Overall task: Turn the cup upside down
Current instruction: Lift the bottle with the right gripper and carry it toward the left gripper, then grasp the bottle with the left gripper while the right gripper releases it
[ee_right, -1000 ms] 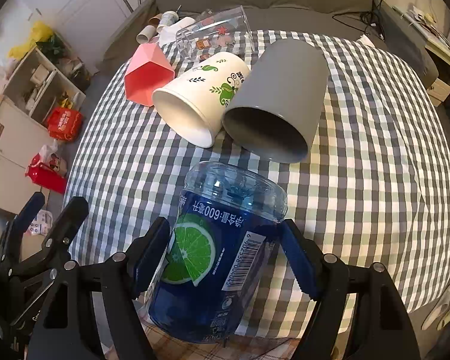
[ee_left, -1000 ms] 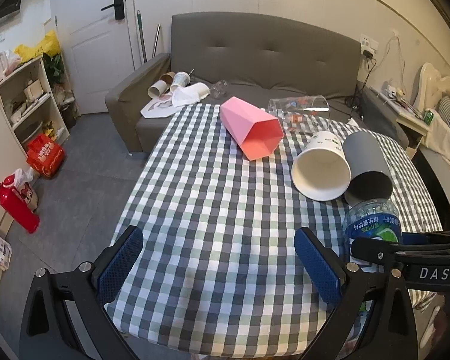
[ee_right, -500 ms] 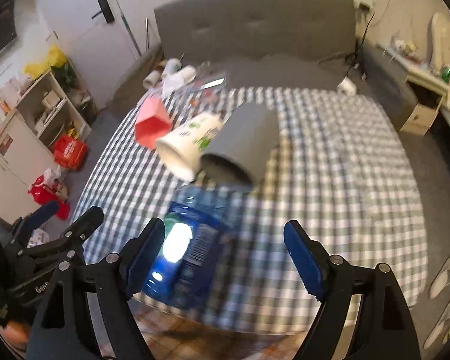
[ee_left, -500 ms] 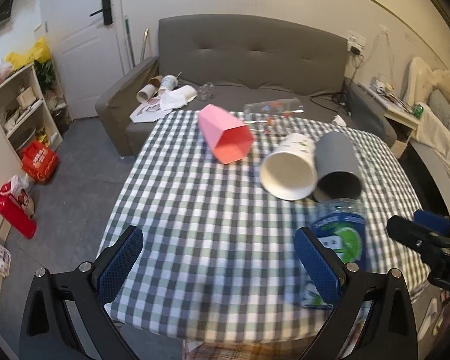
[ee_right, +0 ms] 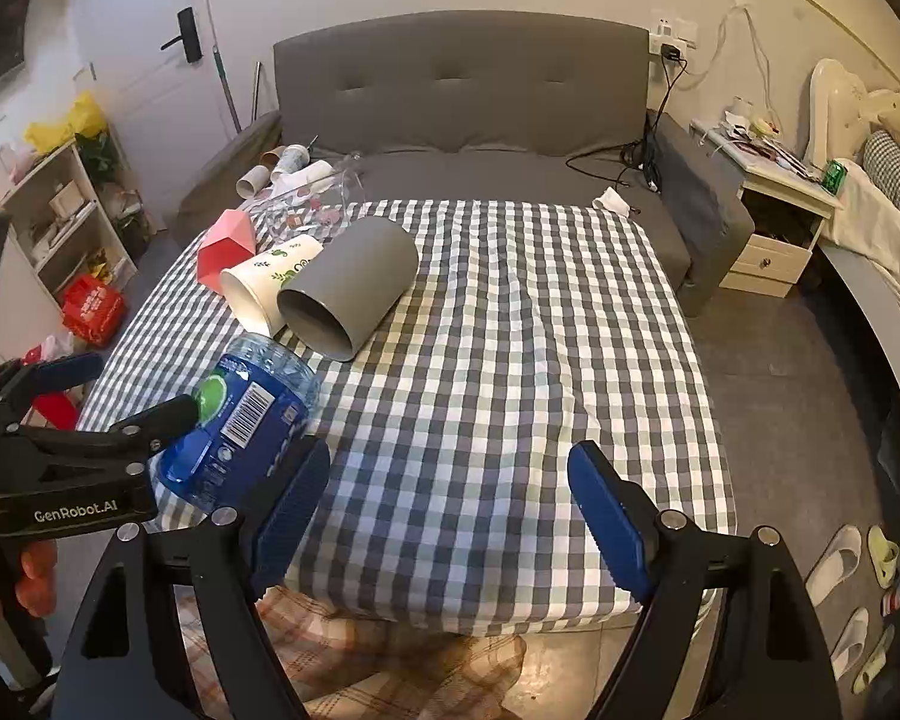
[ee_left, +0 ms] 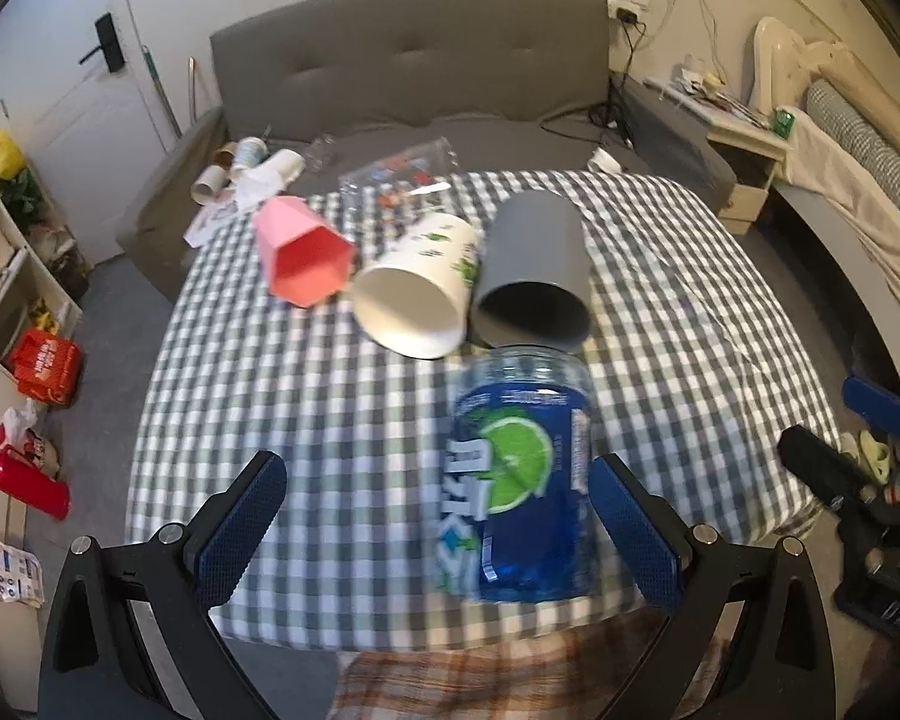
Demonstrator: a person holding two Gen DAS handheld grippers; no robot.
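Blue cup, inverted on the surface

We see the blue transparent cup (ee_left: 519, 480) with lime label standing base-up near the front edge of the checkered surface (ee_left: 306, 408), just in front of the gray cup (ee_left: 534, 270).

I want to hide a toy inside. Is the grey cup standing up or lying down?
Lying down. The grey plastic cup rests on its side on the checked tablecloth, open mouth facing the cameras.

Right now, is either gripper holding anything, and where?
Nothing is held. Left gripper and right gripper are open; blue cup sits loose inside the left one.
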